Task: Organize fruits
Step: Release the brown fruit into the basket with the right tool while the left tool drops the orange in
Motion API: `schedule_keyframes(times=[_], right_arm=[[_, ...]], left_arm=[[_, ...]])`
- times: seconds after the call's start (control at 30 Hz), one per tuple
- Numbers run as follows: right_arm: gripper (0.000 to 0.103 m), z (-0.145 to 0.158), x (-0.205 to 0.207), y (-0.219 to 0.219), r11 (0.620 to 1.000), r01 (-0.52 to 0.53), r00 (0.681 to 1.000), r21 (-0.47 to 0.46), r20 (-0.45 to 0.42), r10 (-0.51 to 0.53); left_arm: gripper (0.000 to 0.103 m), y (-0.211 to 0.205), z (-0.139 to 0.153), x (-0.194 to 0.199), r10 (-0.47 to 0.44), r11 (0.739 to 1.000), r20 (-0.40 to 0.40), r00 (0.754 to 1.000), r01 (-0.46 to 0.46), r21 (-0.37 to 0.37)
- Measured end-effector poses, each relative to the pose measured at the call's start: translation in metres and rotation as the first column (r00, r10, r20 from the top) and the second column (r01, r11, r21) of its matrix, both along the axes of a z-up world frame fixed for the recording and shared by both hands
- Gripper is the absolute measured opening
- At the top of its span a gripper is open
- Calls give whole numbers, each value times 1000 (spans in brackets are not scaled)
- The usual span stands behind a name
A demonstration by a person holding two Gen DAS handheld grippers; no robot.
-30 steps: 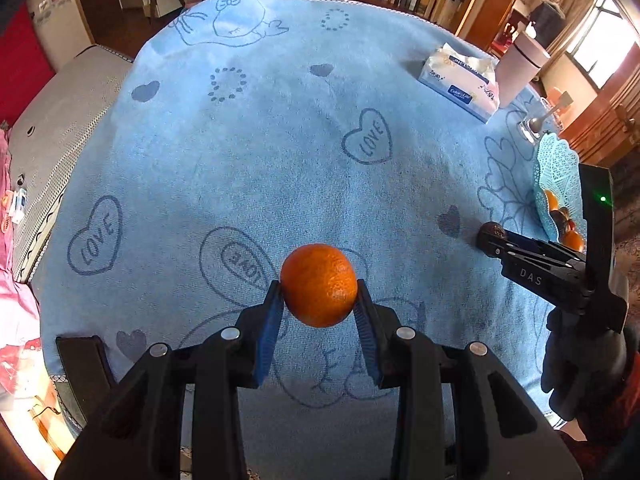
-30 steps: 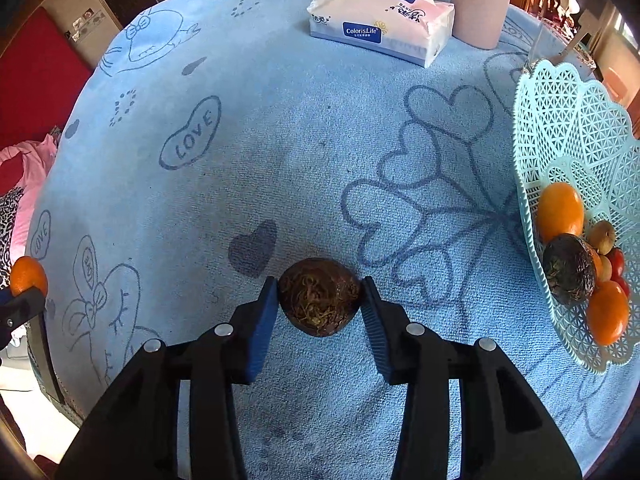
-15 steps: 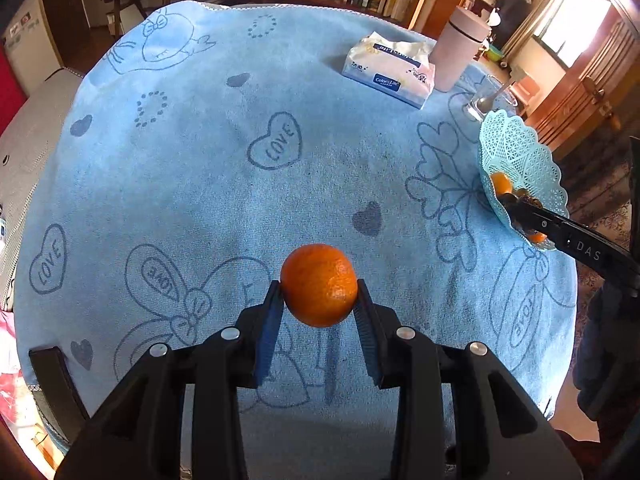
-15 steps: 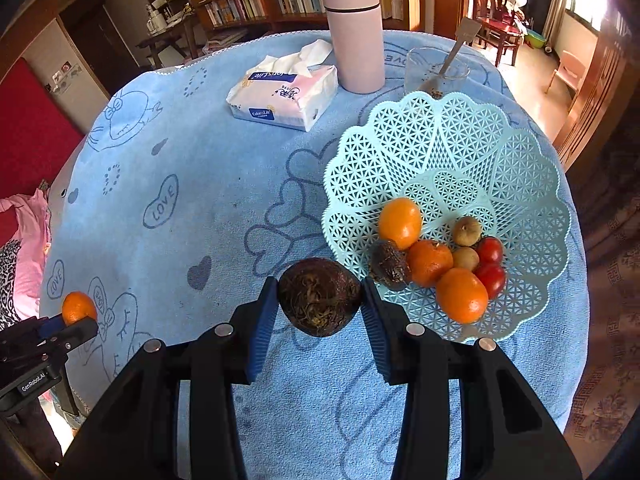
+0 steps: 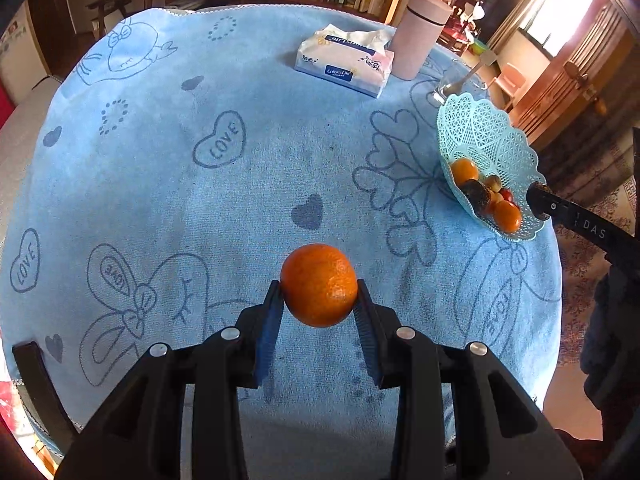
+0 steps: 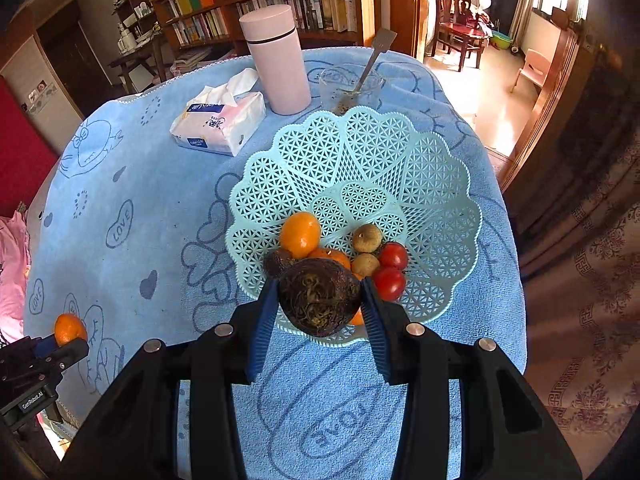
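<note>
My left gripper [image 5: 319, 304] is shut on an orange [image 5: 319, 285], held above the blue cloth in the left wrist view. My right gripper [image 6: 320, 300] is shut on a dark brown hairy fruit [image 6: 320, 297] and hangs over the near rim of the mint lattice basket [image 6: 440, 208]. Inside the basket lie oranges [image 6: 300, 234], two red tomatoes [image 6: 393, 256], small tan fruits [image 6: 367, 238] and another dark fruit [image 6: 277, 261]. In the left wrist view the basket [image 5: 486, 140] stands at the right, with the right gripper's black finger [image 5: 576, 222] beside it. The orange [image 6: 69, 328] also shows at the right wrist view's lower left.
A tissue pack [image 6: 220, 124], a pink tumbler [image 6: 278, 60] and a glass with a spoon [image 6: 352, 88] stand behind the basket. The blue cloth [image 5: 200, 200] with heart prints covers the round table. Bookshelves and chairs lie beyond; the table edge runs close on the right.
Both grippers moved right across the table with their fruits. The right gripper rose and now hangs over the basket's near rim; the basket has come further into the left wrist view.
</note>
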State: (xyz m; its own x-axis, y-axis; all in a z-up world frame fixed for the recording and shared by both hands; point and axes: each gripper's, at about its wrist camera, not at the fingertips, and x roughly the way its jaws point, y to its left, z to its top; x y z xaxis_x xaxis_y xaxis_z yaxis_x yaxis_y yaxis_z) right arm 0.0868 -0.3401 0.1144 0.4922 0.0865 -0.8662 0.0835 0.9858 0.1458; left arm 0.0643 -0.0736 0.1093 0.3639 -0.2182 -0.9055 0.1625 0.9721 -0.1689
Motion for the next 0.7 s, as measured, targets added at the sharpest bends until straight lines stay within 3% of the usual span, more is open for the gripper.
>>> schedule_keyframes(times=[0.53, 0.7], right_arm=[[44, -1, 11, -17, 999, 43, 999, -11, 14, -42], [56, -1, 8, -27, 998, 69, 997, -11, 17, -69]], left_arm=[[36, -13, -4, 10, -16, 1000, -8, 1000, 16, -5], [36, -22, -4, 15, -34, 999, -9, 999, 34, -3]])
